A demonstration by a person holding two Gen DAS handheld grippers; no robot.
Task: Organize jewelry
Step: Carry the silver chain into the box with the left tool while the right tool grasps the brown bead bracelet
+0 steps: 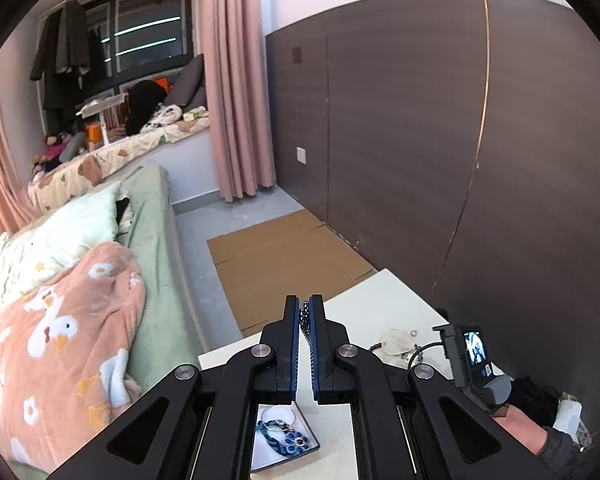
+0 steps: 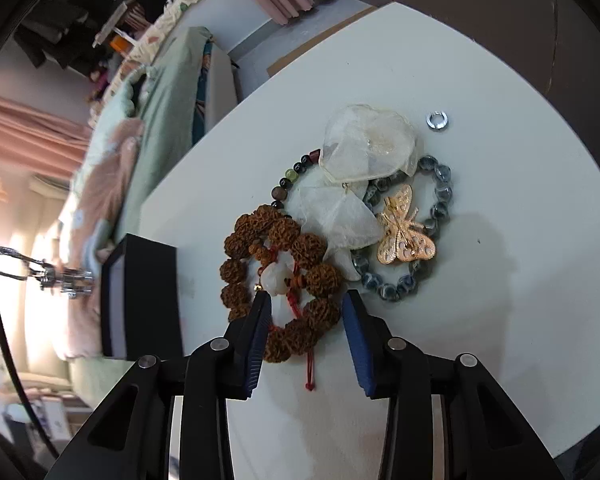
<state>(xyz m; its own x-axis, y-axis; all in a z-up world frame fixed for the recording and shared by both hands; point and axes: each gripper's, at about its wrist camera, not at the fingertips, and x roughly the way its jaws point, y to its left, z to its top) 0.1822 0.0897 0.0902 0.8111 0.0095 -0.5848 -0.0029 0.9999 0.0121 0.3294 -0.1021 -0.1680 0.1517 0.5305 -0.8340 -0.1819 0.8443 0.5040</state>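
My left gripper [image 1: 305, 312] is shut on a dark blue beaded bracelet [image 1: 305, 320], held above the white table [image 1: 384, 292]. Below it a black jewelry tray [image 1: 312, 438] holds a silver ring and blue woven pieces [image 1: 288, 438]. My right gripper [image 2: 306, 300] is open, its jaws on either side of a brown rough-seed bracelet [image 2: 280, 268] with a white pendant and red cord. Beyond lie a grey-blue stone bracelet [image 2: 440, 200], a gold butterfly brooch [image 2: 406, 232], a mixed-colour bead bracelet [image 2: 288, 180], white sheer pouches [image 2: 364, 148] and a small silver ring [image 2: 437, 121].
The black tray [image 2: 140, 300] stands at the table's left edge in the right wrist view. A bed with a peach blanket [image 1: 60, 340] lies left of the table. Flat cardboard [image 1: 284, 264] lies on the floor. A dark wall panel [image 1: 460, 140] runs behind the table.
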